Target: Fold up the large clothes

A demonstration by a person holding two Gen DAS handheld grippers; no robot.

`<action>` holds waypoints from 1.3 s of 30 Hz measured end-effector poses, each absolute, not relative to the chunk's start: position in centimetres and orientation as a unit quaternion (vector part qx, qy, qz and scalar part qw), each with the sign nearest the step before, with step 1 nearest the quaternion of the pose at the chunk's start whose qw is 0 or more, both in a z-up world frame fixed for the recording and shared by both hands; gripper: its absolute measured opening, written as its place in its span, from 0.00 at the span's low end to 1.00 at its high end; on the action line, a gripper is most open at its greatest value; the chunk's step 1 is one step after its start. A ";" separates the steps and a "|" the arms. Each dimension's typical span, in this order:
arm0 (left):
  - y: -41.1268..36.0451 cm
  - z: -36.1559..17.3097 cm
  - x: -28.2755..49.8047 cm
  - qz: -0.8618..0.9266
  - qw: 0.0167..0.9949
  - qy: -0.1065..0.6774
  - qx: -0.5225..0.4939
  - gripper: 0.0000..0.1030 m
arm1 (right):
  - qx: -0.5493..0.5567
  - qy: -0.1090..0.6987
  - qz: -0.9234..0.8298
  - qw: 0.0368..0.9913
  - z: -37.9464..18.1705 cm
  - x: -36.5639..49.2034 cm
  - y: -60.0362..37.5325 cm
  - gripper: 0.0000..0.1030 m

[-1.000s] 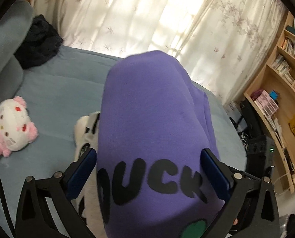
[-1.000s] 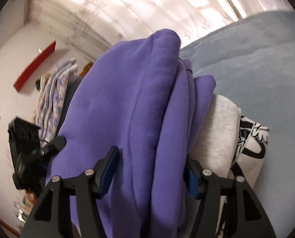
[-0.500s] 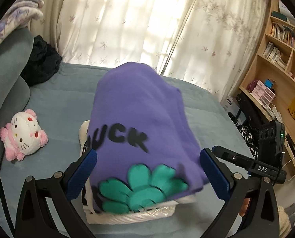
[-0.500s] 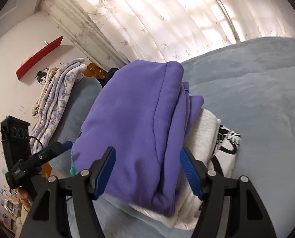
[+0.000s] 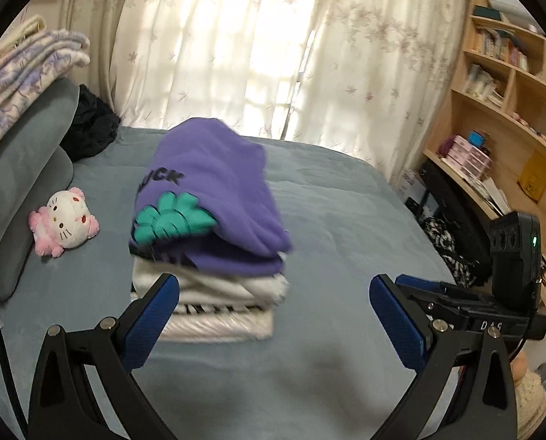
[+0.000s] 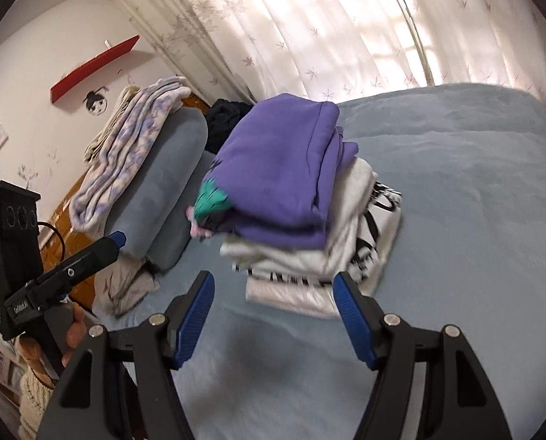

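You are holding both the left gripper (image 5: 274, 315) and right gripper (image 6: 274, 317) with jaws released and empty, while the folded purple sweatshirt (image 5: 214, 190) is lying atop the clothes stack (image 5: 217, 304) on the bed (image 5: 346, 220).

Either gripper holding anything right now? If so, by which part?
Nothing is held. The left gripper and right gripper both stand open and clear of the purple sweatshirt, which lies folded on the clothes stack.
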State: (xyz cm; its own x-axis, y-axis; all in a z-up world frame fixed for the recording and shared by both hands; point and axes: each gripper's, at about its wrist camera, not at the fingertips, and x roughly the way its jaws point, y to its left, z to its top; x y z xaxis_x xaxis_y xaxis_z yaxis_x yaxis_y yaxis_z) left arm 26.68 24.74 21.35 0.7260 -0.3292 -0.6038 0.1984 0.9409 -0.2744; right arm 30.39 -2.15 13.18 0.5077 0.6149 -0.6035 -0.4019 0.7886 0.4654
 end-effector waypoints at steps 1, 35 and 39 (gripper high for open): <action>23.7 21.9 24.6 -0.139 0.927 0.337 -0.089 1.00 | 0.129 0.396 0.295 0.860 13.8 29.1 -2.6 0.65; 7.0 15.2 5.0 -0.038 0.927 0.370 -0.051 1.00 | 0.049 0.371 0.090 0.923 8.9 4.9 -15.2 0.83; 6.9 14.7 5.0 -0.034 0.925 0.375 -0.050 1.00 | 0.046 0.370 0.099 0.923 8.7 4.4 -15.2 0.83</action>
State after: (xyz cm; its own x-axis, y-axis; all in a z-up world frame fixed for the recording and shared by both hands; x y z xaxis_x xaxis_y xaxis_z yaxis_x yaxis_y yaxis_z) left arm 4.95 6.87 14.70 0.7171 -0.1002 -0.6897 0.0260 0.9928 -0.1172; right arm 4.39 -15.22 8.67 0.7071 0.2168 -0.6731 -0.1494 0.9761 0.1575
